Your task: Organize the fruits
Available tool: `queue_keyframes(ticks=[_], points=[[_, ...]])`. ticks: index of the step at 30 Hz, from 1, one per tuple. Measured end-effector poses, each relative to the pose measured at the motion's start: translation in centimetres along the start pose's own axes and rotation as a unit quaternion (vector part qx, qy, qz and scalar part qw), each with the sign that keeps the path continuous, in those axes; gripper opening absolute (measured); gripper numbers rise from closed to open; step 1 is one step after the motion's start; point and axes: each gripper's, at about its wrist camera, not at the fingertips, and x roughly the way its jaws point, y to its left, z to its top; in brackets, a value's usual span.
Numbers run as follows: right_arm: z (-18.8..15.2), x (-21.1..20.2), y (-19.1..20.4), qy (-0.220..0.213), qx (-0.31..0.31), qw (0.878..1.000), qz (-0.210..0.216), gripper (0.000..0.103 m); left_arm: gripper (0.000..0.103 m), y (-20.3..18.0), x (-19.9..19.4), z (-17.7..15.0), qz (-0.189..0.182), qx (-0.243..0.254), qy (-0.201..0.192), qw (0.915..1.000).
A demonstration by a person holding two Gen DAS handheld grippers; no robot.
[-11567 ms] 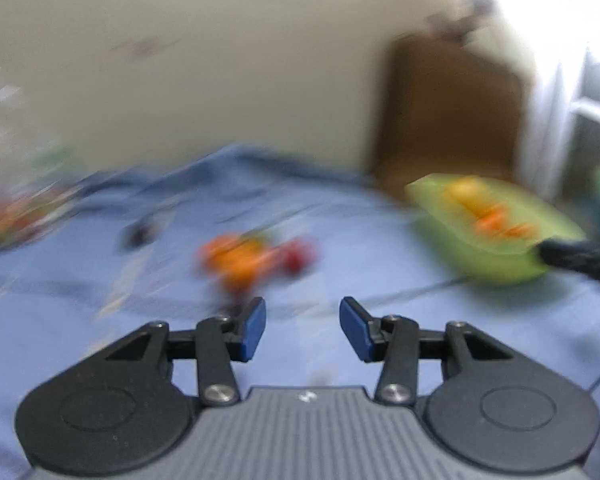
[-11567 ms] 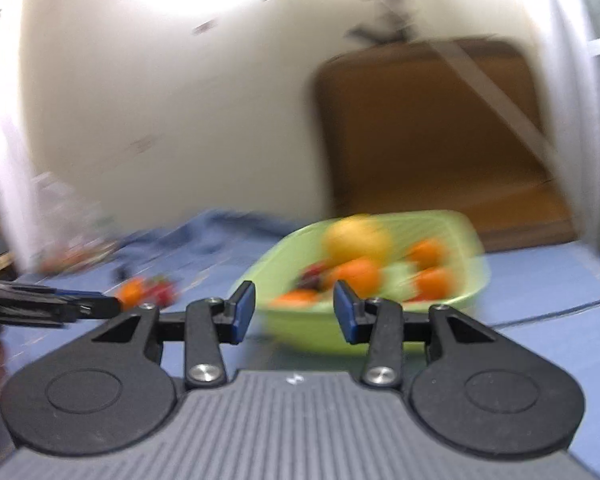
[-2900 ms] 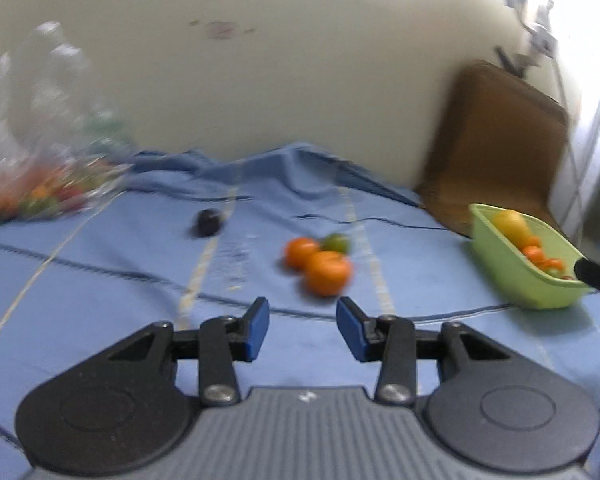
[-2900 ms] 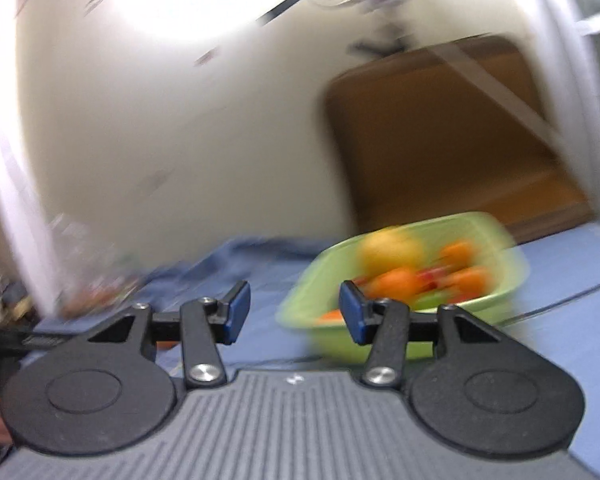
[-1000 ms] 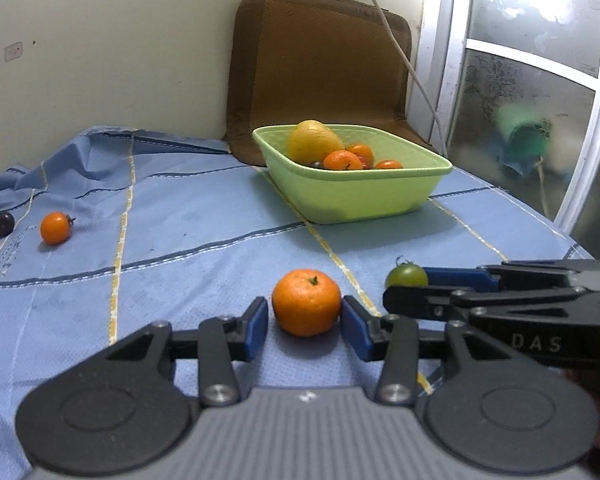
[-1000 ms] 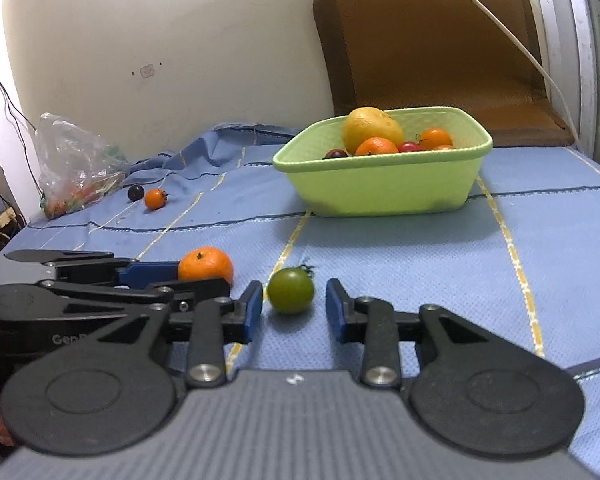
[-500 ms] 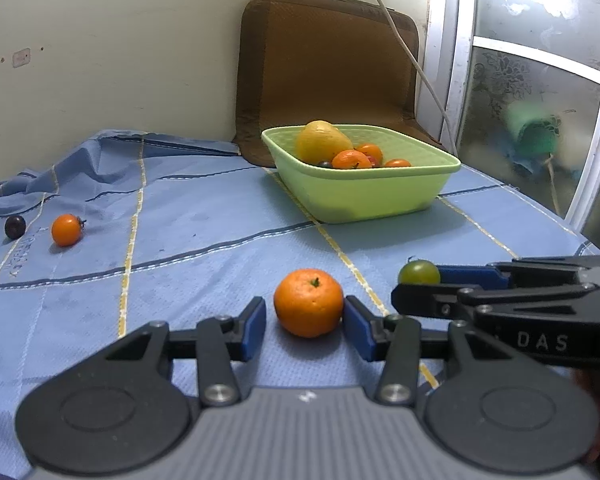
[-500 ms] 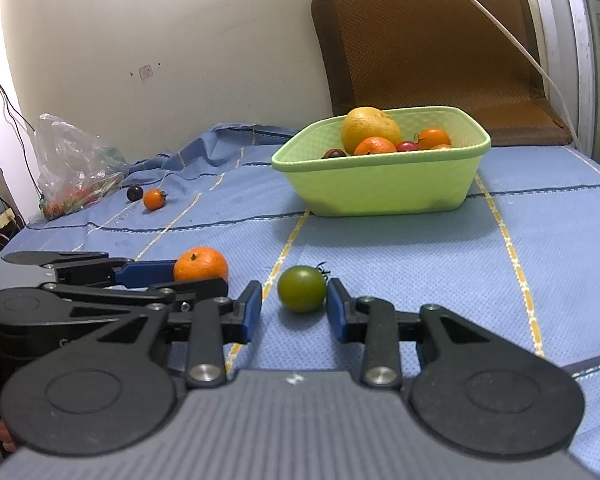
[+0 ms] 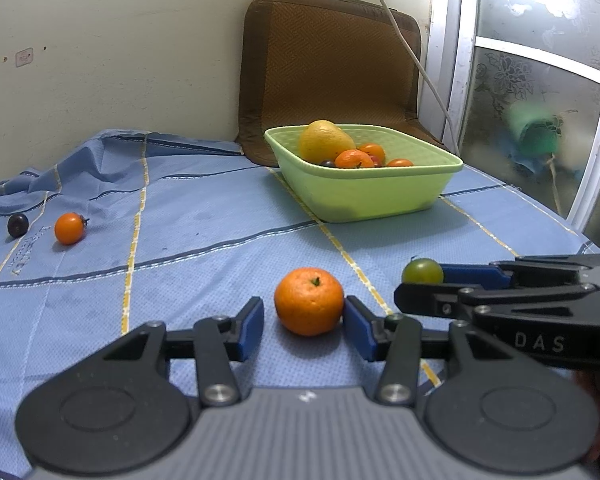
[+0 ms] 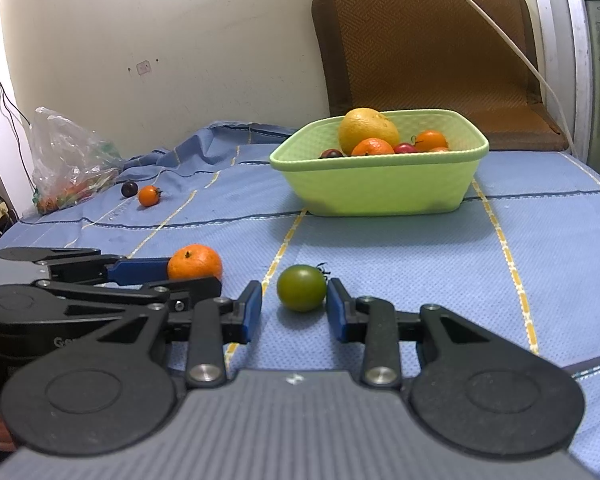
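Covering the whole lower half of both views, the blue checked cloth surface (image 9: 188,216) carries everything. At upper centre of each frame stands the light green plastic basket (image 9: 364,196), already holding a yellow citrus and several small orange and red fruits.

Compared with half a second ago, both tools have moved slightly forward, so each fruit now sits deeper between its blue pads. In my judgement, this means two grasps are about to close at once, and the basket is the next place for both fruits.

The left gripper (image 9: 304,322) is spread wide around the round orange mandarin (image 9: 309,301) at lower centre of the left view; the right pad looks to touch it, the left pad is apart. The right gripper (image 10: 294,311) is also spread apart, with the small dark green tomato (image 10: 301,287) between its fingers, just beside the right pad; real contact I cannot tell.

Against the frame of one second ago, the green tomato was nearer the left pad. At the left edge, a small orange tomato (image 9: 69,228) and a dark purple grape-like fruit (image 9: 18,224) wait for later.
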Motion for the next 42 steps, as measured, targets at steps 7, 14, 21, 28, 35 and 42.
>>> queue_keyframes(ticks=[7, 14, 21, 28, 35, 42], points=[[-0.01, -0.07, 0.06, -0.004, -0.001, 1.0, -0.016, 0.038, 0.048, 0.41, -0.02, -0.01, -0.001, -0.007, -0.001, 1.0], [-0.06, -0.2, 0.04, -0.004, 0.002, 1.0, -0.022, 0.039, 0.049, 0.43, 0.01, 0.01, 0.002, -0.009, -0.002, 1.0], [-0.07, -0.2, 0.06, -0.004, 0.001, 1.0, -0.024, 0.039, 0.051, 0.38, 0.02, 0.04, 0.007, -0.011, -0.003, 0.9999], [-0.14, -0.44, -0.01, -0.01, 0.011, 0.999, -0.029, 0.039, 0.052, 0.27, 0.04, 0.02, 0.011, -0.011, -0.003, 0.9999], [-0.17, -0.57, -0.26, -0.012, 0.019, 0.999, -0.03, 0.04, 0.053, 0.28, 0.12, 0.0, 0.013, -0.013, -0.003, 0.9998], [-0.3, -0.74, -0.21, -0.014, 0.02, 0.999, -0.027, 0.044, 0.053, 0.32, 0.11, 0.06, 0.015, -0.015, -0.006, 0.9998]])
